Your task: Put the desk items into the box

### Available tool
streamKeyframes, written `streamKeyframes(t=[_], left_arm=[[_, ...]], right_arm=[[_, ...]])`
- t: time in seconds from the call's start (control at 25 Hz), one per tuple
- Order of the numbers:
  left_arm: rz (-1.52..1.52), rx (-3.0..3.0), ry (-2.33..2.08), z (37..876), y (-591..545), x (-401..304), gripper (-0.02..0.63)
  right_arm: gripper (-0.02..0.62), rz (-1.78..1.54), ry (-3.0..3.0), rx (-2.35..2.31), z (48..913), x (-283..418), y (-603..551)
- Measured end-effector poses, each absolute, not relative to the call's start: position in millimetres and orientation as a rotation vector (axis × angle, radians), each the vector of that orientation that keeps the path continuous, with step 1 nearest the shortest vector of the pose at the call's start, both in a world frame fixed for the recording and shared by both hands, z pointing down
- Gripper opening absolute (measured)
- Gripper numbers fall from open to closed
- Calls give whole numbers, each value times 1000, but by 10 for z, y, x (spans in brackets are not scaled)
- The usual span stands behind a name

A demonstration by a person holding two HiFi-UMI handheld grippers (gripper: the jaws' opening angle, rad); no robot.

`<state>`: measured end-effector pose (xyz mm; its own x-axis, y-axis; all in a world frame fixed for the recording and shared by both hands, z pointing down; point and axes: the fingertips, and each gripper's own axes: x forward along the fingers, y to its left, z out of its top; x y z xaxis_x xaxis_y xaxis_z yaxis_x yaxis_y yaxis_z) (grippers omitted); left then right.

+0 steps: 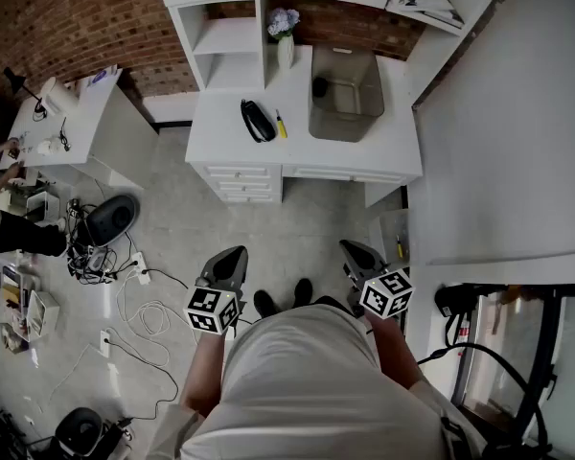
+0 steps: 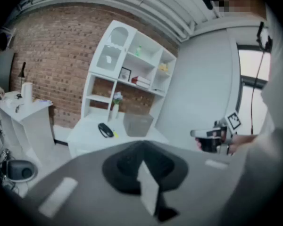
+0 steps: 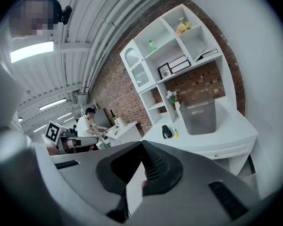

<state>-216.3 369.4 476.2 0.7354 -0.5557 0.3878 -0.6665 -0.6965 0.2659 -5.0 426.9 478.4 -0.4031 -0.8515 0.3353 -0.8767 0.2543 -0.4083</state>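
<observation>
Against brick wall [image 1: 72, 17], desk [image 1: 220, 134] with box [image 1: 353, 123]

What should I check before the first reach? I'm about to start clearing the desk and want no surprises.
1. The box stands on the desk, top open: ok.
2. Room in the box: ok; only one small dark thing sits in a corner.
3. The black item and yellow item lie in the open, left of the box: ok.
4. Jaws open for a grasp: not ok; left gripper and right gripper are both shut and empty.
5. Grippers near the desk: not ok; both are held back from it, with floor between.
</observation>
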Motion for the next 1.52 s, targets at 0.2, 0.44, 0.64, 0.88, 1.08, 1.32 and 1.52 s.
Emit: streamKeyframes(t=[0.2, 0.44, 0.64, 0.88, 1.08, 1.32, 1.52], left_arm=[[395, 2541, -942, 4788, 3693, -2134, 3], [402, 2535, -953, 4787, 3664, -2112, 3], [409, 2521, -968, 4816, 3683, -2117, 3], [415, 2512, -991, 4851, 3689, -2046, 3], [414, 2487, -1027, 4852, 3692, -1976, 3], [389, 2478, -1063, 4918, 3774, -1821, 3], [388, 2433, -1112, 5028, 3810, -1805, 3]], right_arm=[[0, 853, -2452, 1682, 4808, -33, 4248], [0, 860, -2450, 1666, 4834, 2, 4202], [0, 850, -2470, 1630, 4844, 1, 4177], [0, 846, -2493, 1596, 4863, 90, 4181], [0, 866, -2527, 1534, 4863, 223, 4211], [0, 883, -2555, 1443, 5046, 364, 4304], [0, 904, -2574, 1421, 5127, 482, 4360]])
